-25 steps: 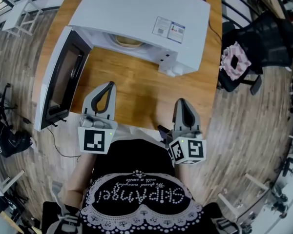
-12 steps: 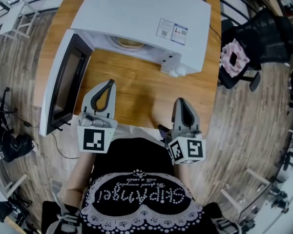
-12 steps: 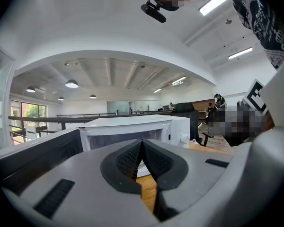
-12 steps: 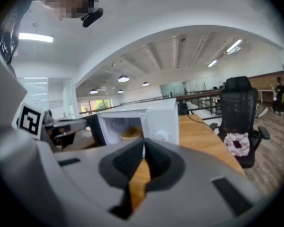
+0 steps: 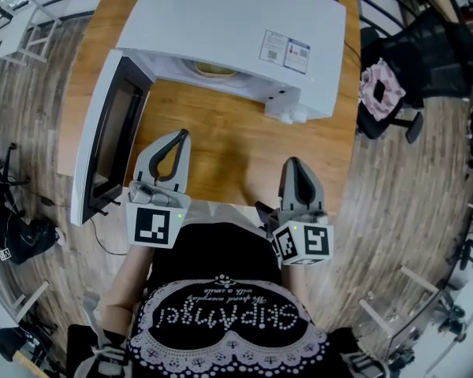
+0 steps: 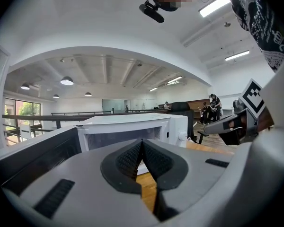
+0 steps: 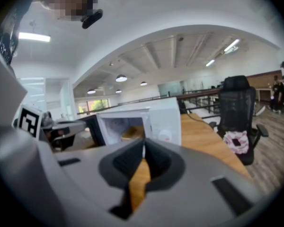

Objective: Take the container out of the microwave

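I've got the left hand-held gripper [image 5: 176, 135] and right hand-held gripper [image 5: 293, 164] clenched, empty; tan round container [image 5: 212, 69] sits inside the open white microwave [image 5: 229, 22].

microwave [image 5: 229, 30] slightly further rt in head view, door [image 5: 110, 144] too

Wooden table [image 5: 221, 156]; black office chair [image 5: 441, 50] beside it, pink cloth [image 5: 381, 87] on its seat
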`<move>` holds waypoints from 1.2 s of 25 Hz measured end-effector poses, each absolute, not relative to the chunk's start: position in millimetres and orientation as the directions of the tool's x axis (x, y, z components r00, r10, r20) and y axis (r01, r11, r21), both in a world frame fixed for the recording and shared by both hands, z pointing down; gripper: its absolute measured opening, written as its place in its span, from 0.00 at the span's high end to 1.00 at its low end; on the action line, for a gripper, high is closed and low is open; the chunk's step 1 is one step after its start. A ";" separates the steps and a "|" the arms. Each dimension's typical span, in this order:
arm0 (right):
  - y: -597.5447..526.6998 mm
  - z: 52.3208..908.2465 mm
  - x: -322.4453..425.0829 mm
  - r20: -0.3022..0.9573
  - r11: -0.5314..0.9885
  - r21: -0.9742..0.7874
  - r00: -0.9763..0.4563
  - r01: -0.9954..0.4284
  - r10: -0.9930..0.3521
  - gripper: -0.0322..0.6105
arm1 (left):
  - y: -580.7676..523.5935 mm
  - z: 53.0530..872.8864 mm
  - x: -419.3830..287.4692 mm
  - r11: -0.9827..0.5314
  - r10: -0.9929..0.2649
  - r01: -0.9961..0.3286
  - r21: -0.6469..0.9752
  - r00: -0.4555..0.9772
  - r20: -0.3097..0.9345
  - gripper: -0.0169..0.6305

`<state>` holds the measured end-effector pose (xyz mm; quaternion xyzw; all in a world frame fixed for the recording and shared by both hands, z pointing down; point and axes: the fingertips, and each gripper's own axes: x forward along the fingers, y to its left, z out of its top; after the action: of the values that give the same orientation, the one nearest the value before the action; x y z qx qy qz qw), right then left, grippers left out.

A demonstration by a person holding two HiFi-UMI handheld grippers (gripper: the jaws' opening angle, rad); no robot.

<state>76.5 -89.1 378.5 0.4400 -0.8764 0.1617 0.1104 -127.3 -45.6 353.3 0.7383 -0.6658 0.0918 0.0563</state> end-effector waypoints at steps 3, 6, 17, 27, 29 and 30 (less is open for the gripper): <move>-88.1 381.4 75.3 0.342 0.555 -0.189 -0.584 -0.810 -0.736 0.89 | -44.4 355.8 -128.5 -0.111 -0.971 -0.993 -0.034 0.101 0.217 0.93; -86.6 382.0 73.0 0.343 0.552 -0.191 -0.583 -0.811 -0.737 0.89 | -42.6 356.4 -132.6 -0.111 -0.970 -0.993 -0.041 0.100 0.221 0.93; -82.4 379.8 71.5 0.341 0.532 -0.191 -0.564 -0.825 -0.752 0.89 | -45.0 356.9 -138.0 -0.170 -0.961 -0.979 -0.117 0.138 0.239 0.93; -88.8 372.8 100.4 0.332 0.453 -0.167 -0.482 -0.876 -0.811 0.89 | -68.6 354.8 -124.7 -0.259 -0.946 -0.949 -0.179 0.211 0.248 0.79; -89.8 373.0 107.0 0.334 0.437 -0.164 -0.466 -0.885 -0.819 0.89 | -73.2 354.2 -121.2 -0.282 -0.941 -0.936 -0.210 0.227 0.251 0.77; -90.4 373.2 109.6 0.334 0.431 -0.163 -0.460 -0.888 -0.823 0.89 | -75.7 354.2 -119.5 -0.293 -0.938 -0.929 -0.226 0.234 0.254 0.76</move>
<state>109.6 -90.4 373.2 0.5093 -0.8395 0.1590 0.1025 -119.5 -75.7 354.2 0.7855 -0.5943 0.1720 -0.0138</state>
